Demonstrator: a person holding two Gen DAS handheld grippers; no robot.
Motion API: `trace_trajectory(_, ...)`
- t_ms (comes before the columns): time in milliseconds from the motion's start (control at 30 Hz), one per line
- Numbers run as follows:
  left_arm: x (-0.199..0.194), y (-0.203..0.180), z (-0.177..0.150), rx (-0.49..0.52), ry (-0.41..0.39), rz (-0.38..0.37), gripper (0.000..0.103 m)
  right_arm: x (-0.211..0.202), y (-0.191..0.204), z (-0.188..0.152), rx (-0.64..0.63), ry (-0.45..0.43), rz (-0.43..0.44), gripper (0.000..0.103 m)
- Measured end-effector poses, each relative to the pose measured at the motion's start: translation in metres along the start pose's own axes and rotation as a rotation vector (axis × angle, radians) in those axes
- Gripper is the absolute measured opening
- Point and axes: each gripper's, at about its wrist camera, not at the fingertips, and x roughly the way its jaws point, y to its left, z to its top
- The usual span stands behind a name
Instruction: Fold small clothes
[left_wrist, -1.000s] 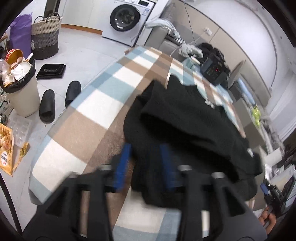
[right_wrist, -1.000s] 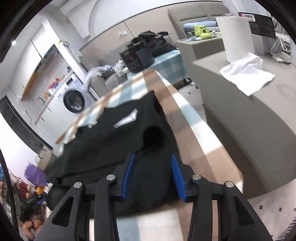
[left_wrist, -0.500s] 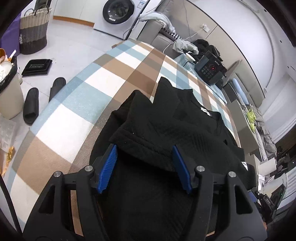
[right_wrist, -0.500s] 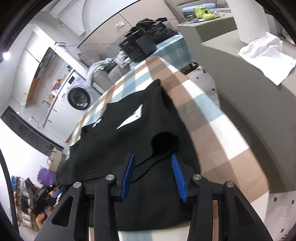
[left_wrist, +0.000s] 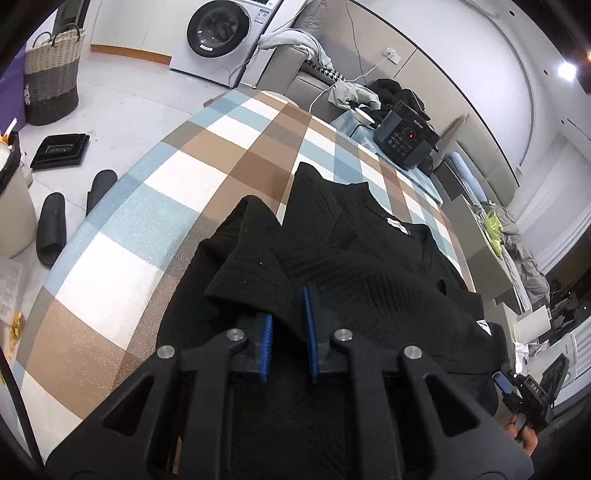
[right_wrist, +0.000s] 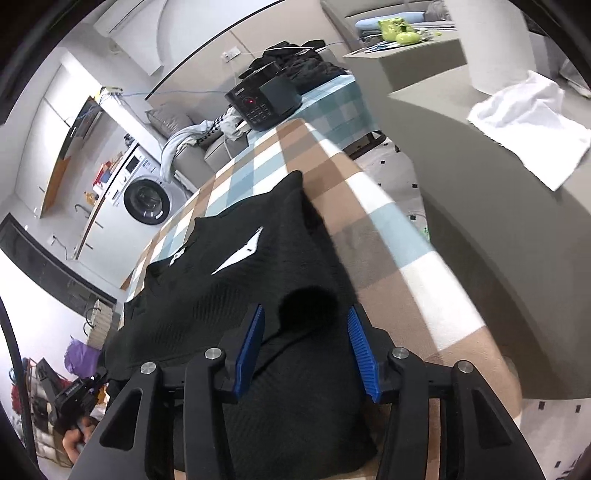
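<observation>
Black garment lies on my checked table. My left gripper, jaws just closing, pinches its sleeve fold. My right gripper, jaws just widening, straddles cloth unclenched.

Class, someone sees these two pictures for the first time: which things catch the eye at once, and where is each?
A black garment sprawls over the checked tablecloth, filling the middle of both views. The left gripper has just closed, its blue pads pinching a fold of the cloth, while the right gripper stands open astride a sleeve opening. Beyond, a washing machine stands against the far wall.
</observation>
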Motion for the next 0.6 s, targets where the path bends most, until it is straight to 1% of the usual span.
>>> trace_trajectory(100, 0.005, -0.001, 0.001, -0.008, 0.026, 0.021, 0.012, -0.002, -0.006, 0.001, 0.043, -0.014, 0.026, 0.048)
trace_trajectory(167, 0.009, -0.001, 0.000, -0.012, 0.042, 0.019, 0.013, -0.001, -0.003, 0.003, 0.035, -0.031, 0.037, 0.048)
trace_trajectory(200, 0.010, -0.001, 0.000, -0.017, 0.045, 0.019, 0.013, 0.000, -0.002, 0.004, 0.026, -0.034, 0.026, 0.048)
trace_trajectory(267, 0.012, 0.001, 0.000, -0.027, 0.042, 0.008, 0.013, 0.004, 0.001, 0.008, 0.012, -0.036, 0.022, 0.048)
trace_trajectory(333, 0.010, 0.001, 0.000, -0.026, 0.011, 0.001, 0.011, 0.009, 0.005, 0.011, 0.001, -0.030, 0.021, 0.045)
trace_trajectory(367, 0.007, 0.000, 0.000, -0.013, -0.002, -0.004, 0.008, 0.009, 0.009, 0.012, -0.018, -0.041, 0.023, 0.039)
trace_trajectory(400, 0.003, -0.003, 0.001, 0.009, -0.026, 0.002, 0.003, 0.008, 0.014, 0.012, -0.041, -0.056, 0.018, 0.023)
trace_trajectory(433, 0.001, -0.004, 0.002, 0.018, -0.039, 0.001, 0.002, 0.007, 0.018, 0.013, -0.063, -0.064, 0.005, 0.014)
trace_trajectory(467, -0.002, -0.005, 0.004, 0.023, -0.048, -0.003, 0.001, 0.006, 0.023, 0.014, -0.091, -0.071, -0.007, 0.009)
trace_trajectory(500, -0.004, -0.005, 0.007, 0.022, -0.062, -0.002, 0.000, 0.004, 0.028, 0.016, -0.108, -0.079, 0.004, 0.007)
trace_trajectory(567, -0.008, -0.006, 0.015, 0.015, -0.080, -0.008, 0.000, 0.004, 0.033, 0.022, -0.112, -0.088, 0.015, 0.006)
trace_trajectory(600, -0.009, -0.007, 0.019, 0.014, -0.089, -0.007, 0.000, 0.003, 0.036, 0.027, -0.106, -0.108, 0.012, 0.006)
